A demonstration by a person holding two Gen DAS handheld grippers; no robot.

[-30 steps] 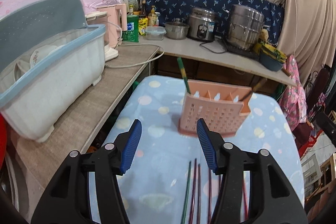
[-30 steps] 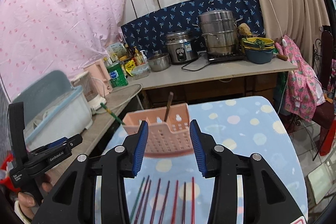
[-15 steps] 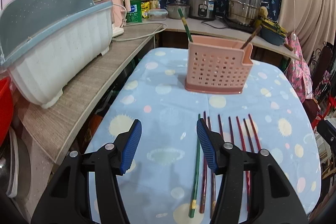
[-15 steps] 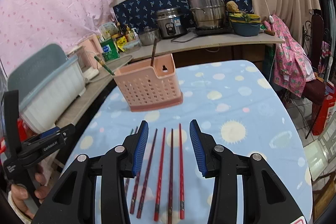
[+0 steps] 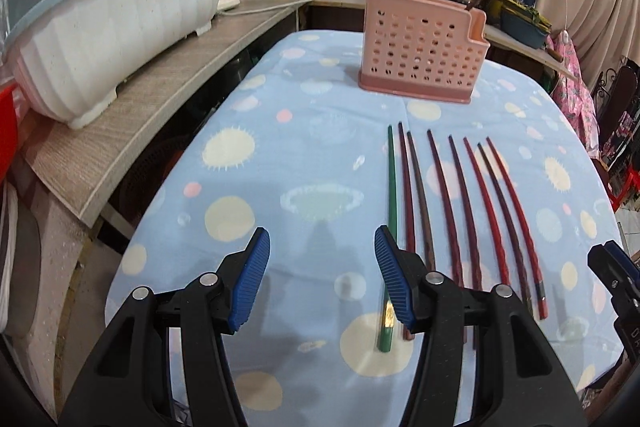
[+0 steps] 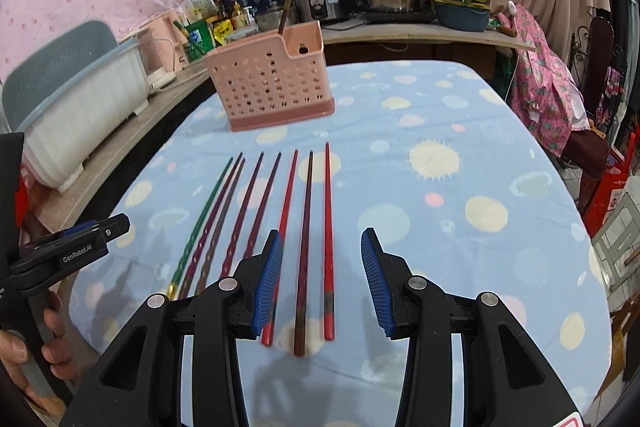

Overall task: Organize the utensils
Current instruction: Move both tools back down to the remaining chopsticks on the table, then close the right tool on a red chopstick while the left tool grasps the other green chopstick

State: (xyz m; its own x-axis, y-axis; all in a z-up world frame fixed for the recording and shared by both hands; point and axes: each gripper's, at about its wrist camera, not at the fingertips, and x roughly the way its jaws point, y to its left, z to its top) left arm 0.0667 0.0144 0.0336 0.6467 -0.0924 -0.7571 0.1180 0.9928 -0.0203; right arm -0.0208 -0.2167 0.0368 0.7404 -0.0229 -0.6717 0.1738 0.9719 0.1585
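Chopsticks (image 6: 306,227) laid in a row mid-tablecloth (image 5: 248,211), long axes toward pink utensil holder (image 5: 420,55); right gripper (image 6: 321,281) nearer, straddling the right-hand pair; left gripper (image 5: 320,279) beside green chopstick (image 5: 390,227); both parted, empty.

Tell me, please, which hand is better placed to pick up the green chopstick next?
Left. The left tongs hang open over the row's left end, the green chopstick beside their right pad. The right tongs hover over the red chopsticks at the far end.

Both wrist views look down over the table (image 5: 320,155), close above, sharing the chopsticks (image 6: 306,239) and basket (image 5: 420,51).
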